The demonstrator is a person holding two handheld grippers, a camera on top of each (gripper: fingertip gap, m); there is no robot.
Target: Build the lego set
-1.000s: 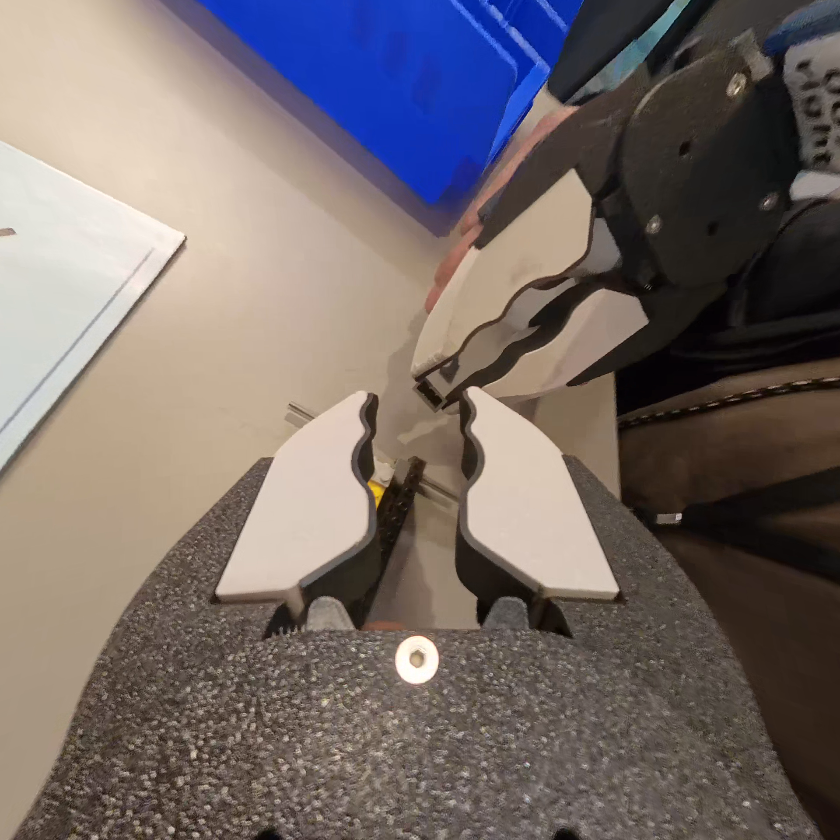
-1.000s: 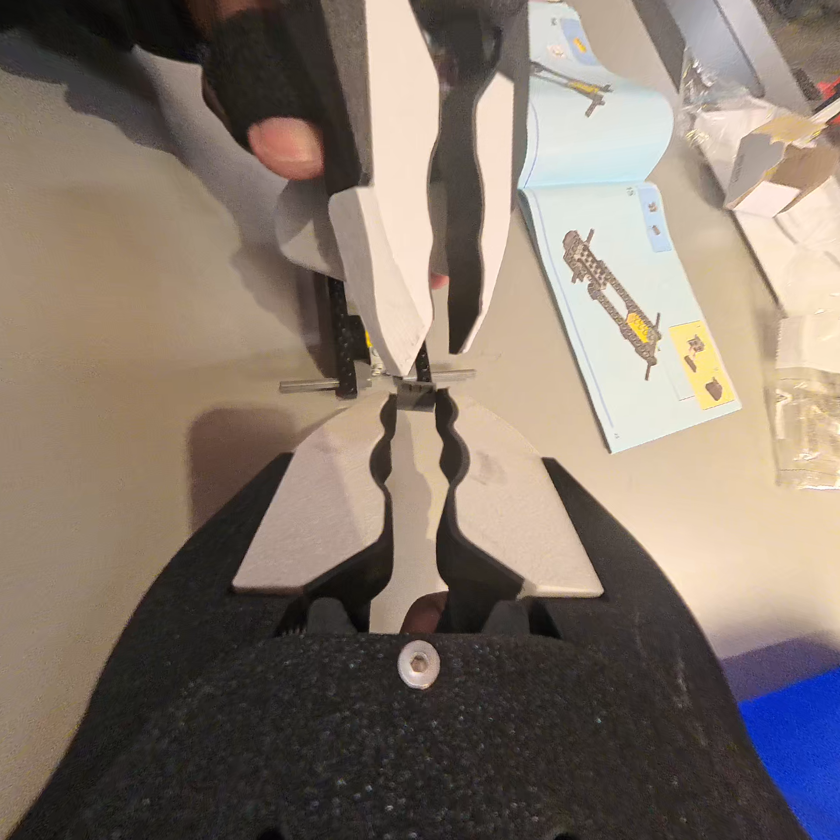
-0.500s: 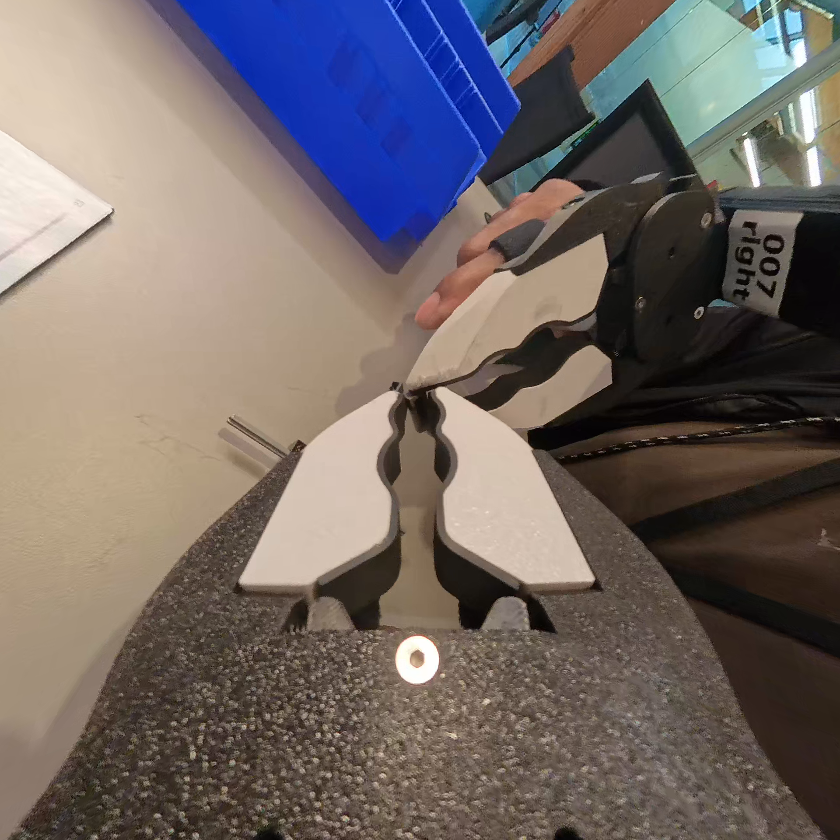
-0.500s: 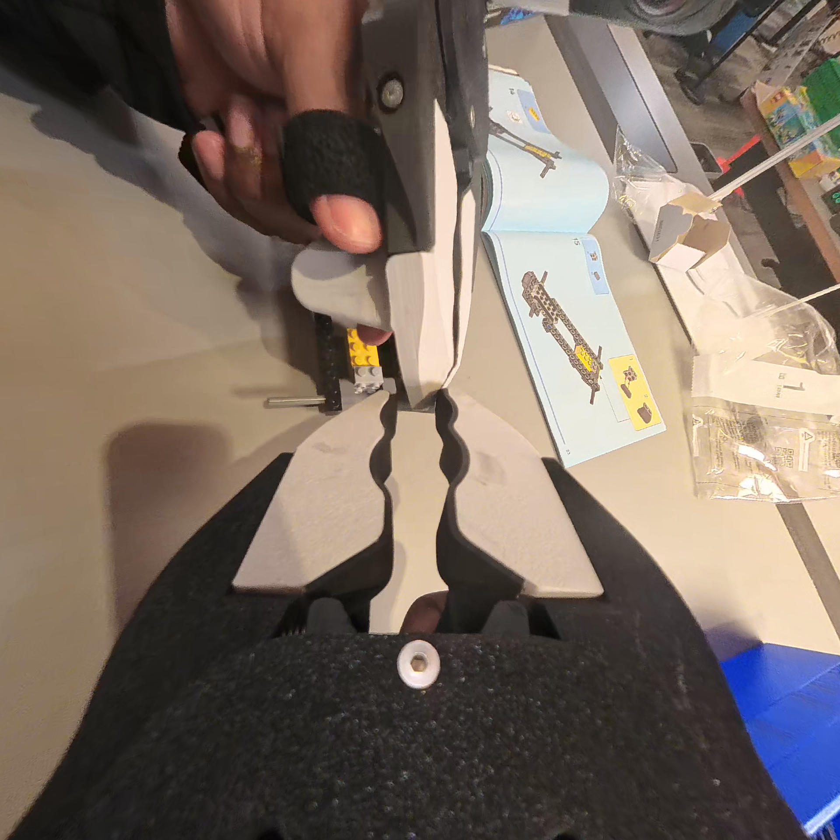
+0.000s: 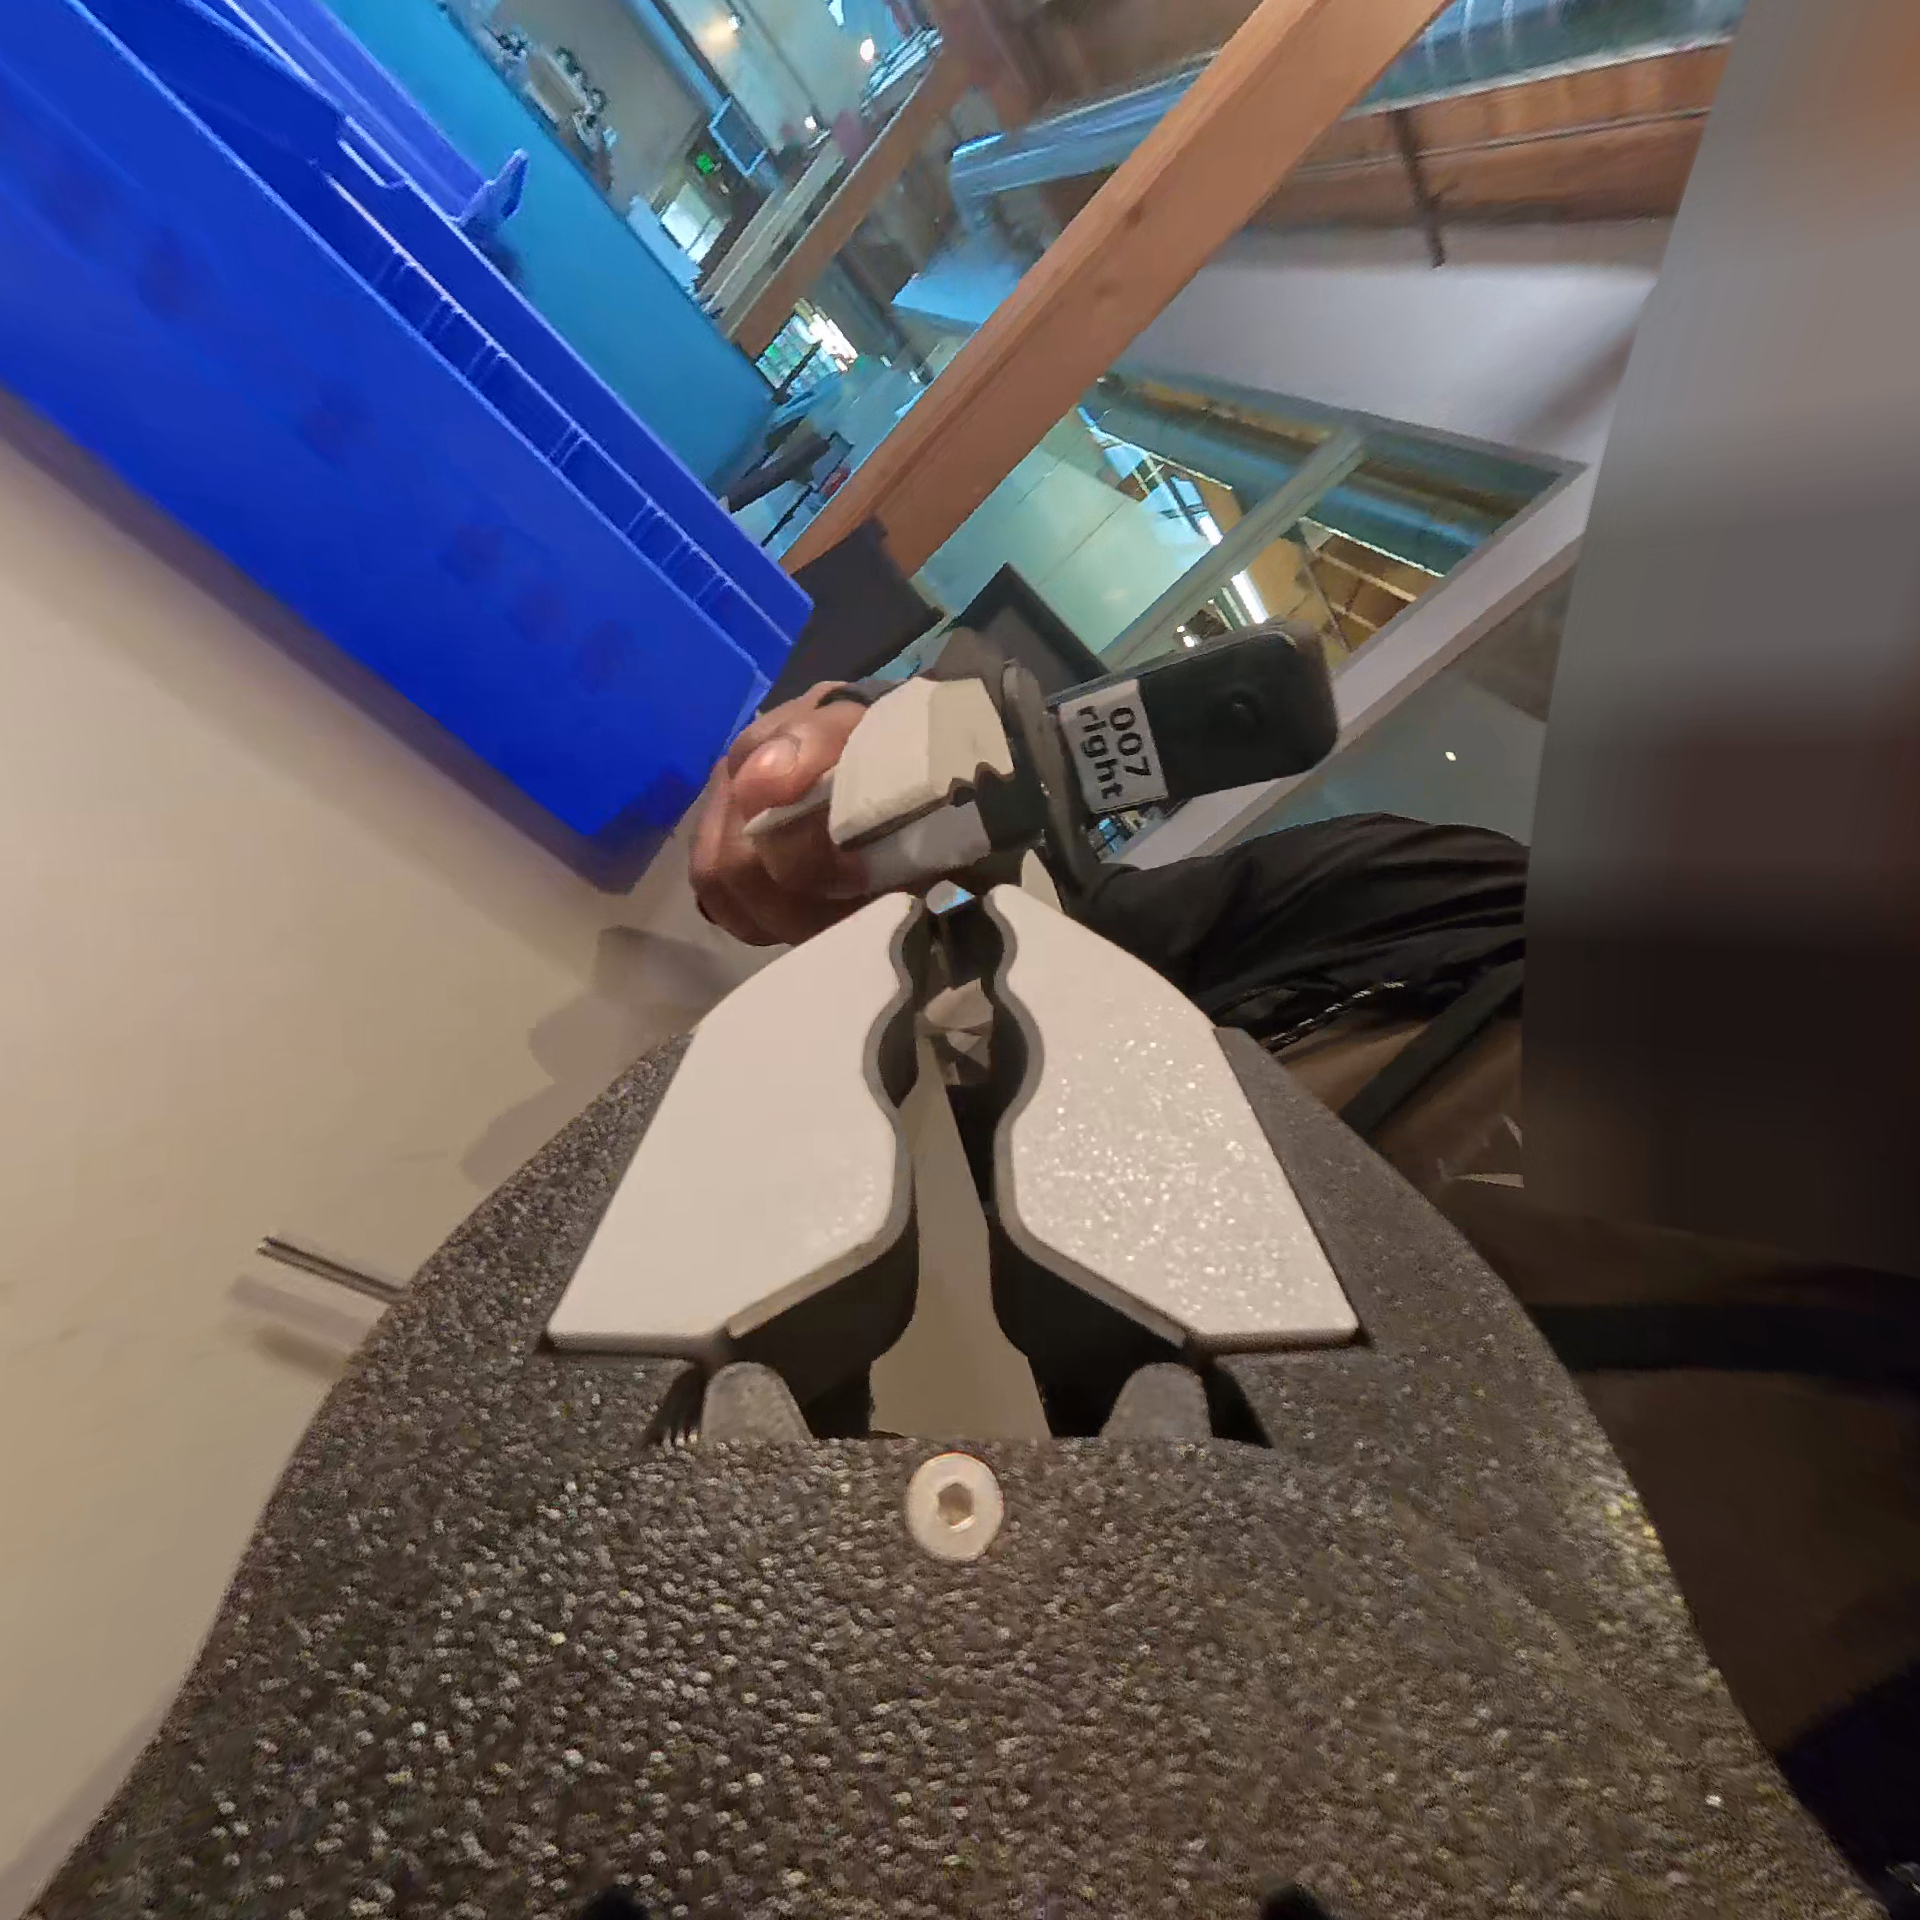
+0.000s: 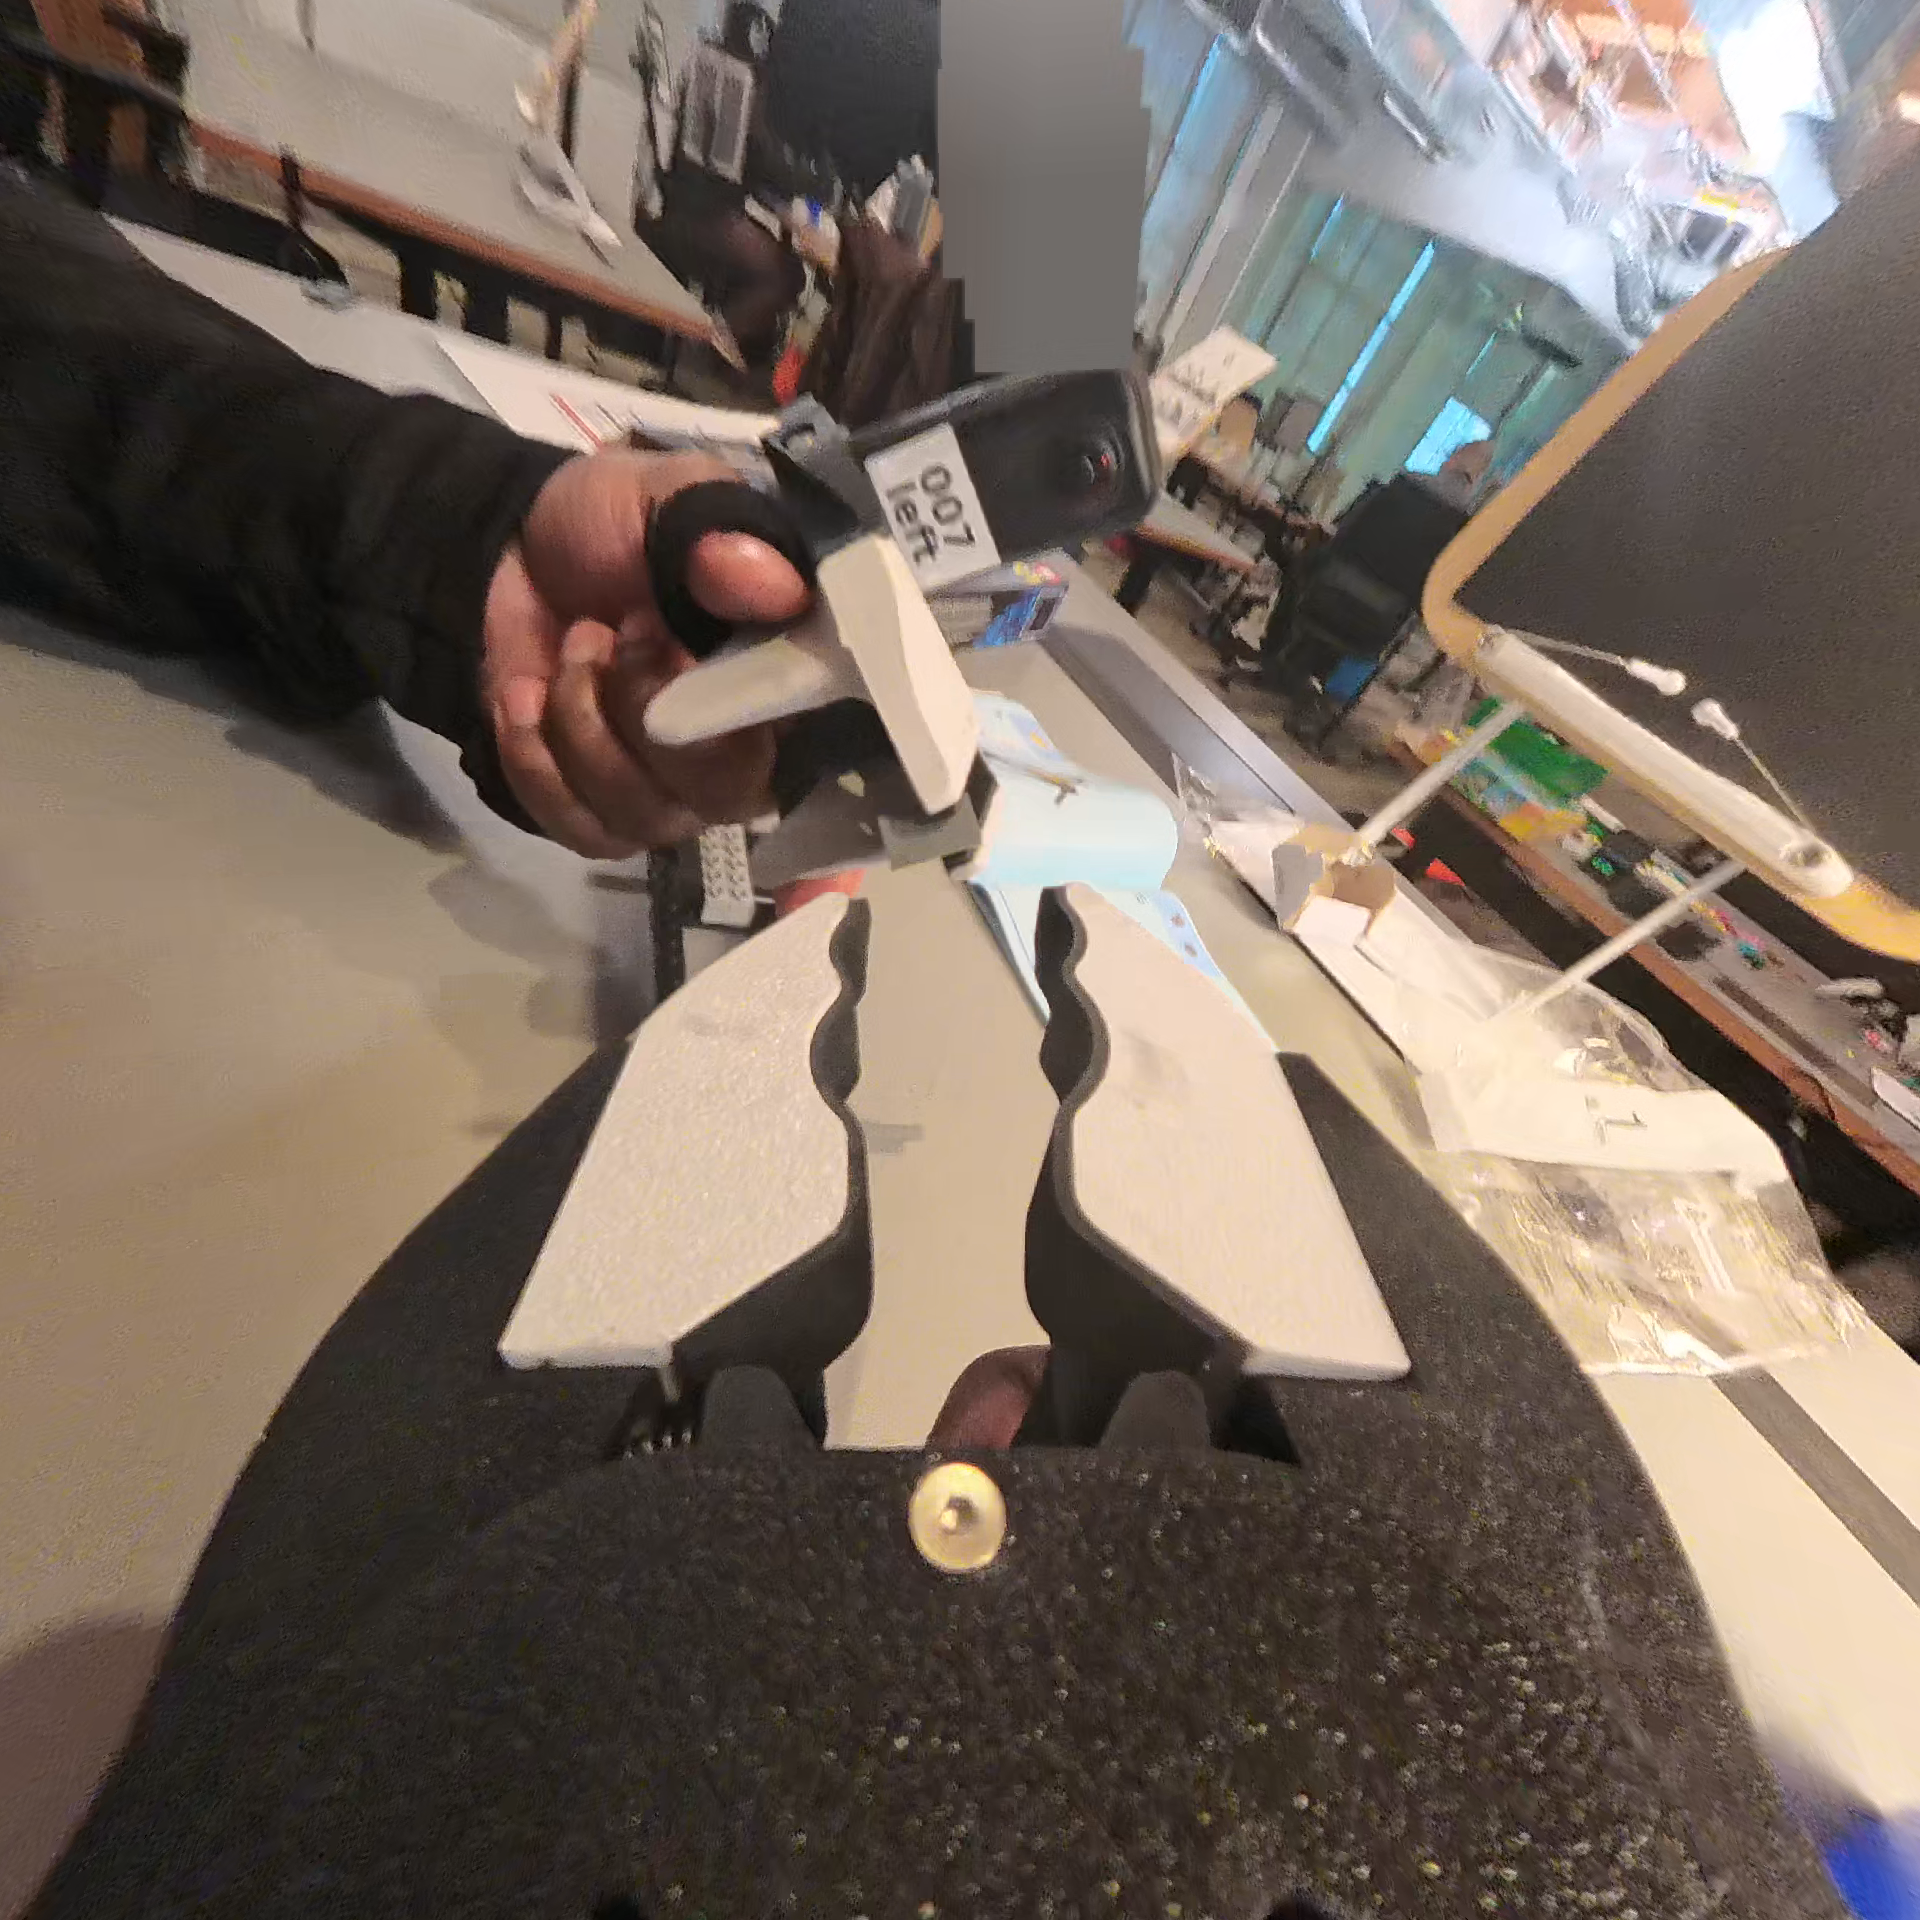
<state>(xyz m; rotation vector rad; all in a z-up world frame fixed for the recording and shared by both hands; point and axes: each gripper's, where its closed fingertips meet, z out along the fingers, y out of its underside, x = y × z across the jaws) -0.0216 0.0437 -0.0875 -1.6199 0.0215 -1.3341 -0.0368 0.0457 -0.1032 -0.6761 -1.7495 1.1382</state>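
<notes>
Two handheld grippers meet above a pale surface (image 6: 208, 1039). The left gripper (image 5: 948, 914) has its fingers clenched on a small grey brick piece (image 6: 925, 836), lifted clear of the surface; in the right wrist view the piece sits pinched at its fingertips, with the person's hand (image 6: 603, 665) wrapped round the handle. The right gripper (image 6: 951, 914) hangs just below and in front of that piece, its fingers (image 6: 727, 1132) released, with only the bare surface seen between them. Below the left gripper, a black brick strip carrying a light grey studded block (image 6: 724, 873) lies on the surface. Toward the far edge, a light blue instruction booklet (image 6: 1081, 831) lies open, with clear plastic bags (image 6: 1621, 1247) and a torn cardboard box (image 6: 1340, 894) toward the right edge. A blue bin (image 5: 364, 416) stands beside the right gripper.
</notes>
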